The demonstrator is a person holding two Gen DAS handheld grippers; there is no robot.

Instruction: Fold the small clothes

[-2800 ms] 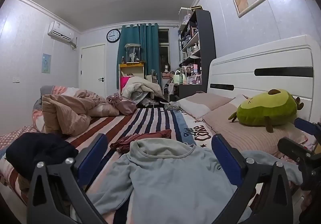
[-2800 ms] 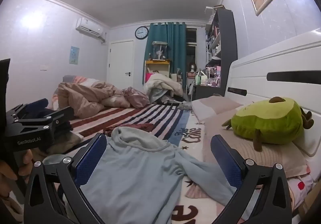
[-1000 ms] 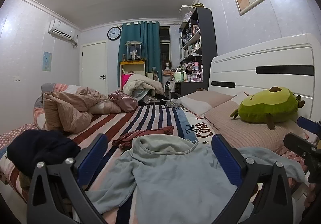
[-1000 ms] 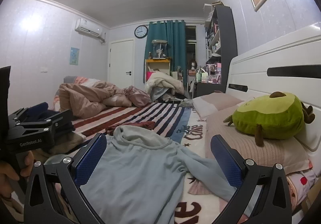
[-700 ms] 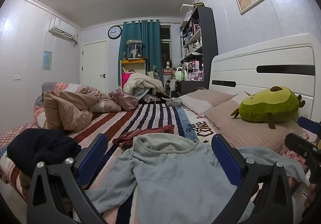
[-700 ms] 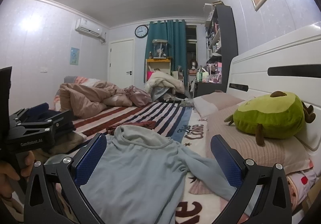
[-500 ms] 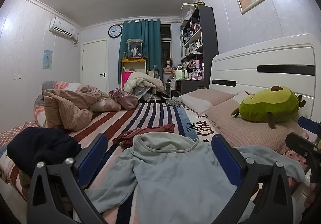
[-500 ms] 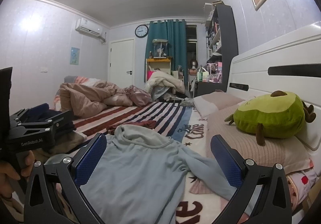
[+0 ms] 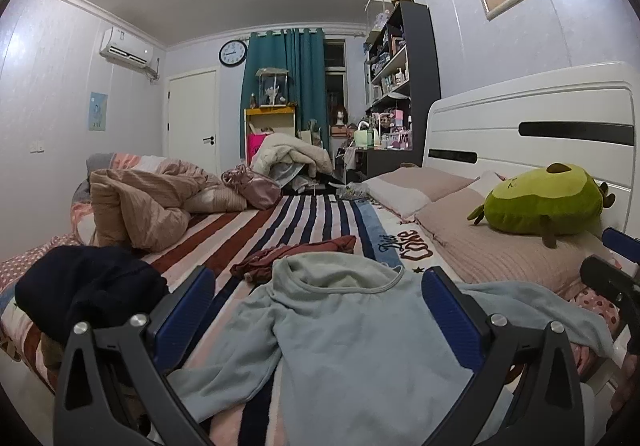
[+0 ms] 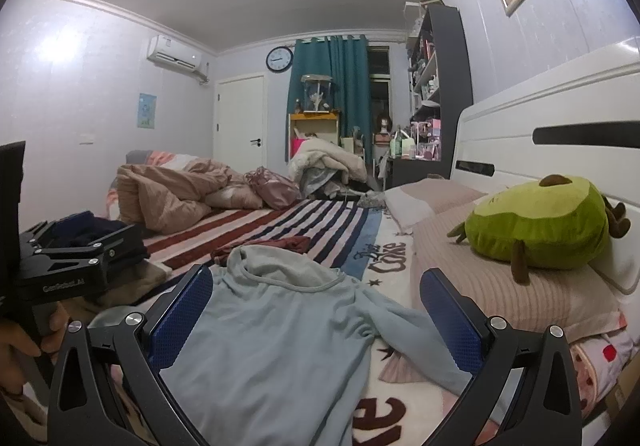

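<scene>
1. Bed [image 9: 304, 214]: the striped blanket fills the middle of both frames. The avocado plush [image 9: 544, 202] sits at centre right on the pillows.
2. Pale blue top [image 9: 360, 326]: it lies spread across the lower centre of the left wrist view, collar toward the far side. One sleeve runs to the lower left, the other to the right edge. A dark red garment [image 9: 296, 256] lies just beyond the collar.
3. Left gripper [image 9: 316, 314]: jaws wide apart, holding nothing, above the top.
4. Right gripper [image 10: 316, 310]: likewise spread and empty.
5. Step, as judged: pre-grasp, no fold started. Your next move calls for pinching a sleeve or side hem and carrying it across the body.
</scene>
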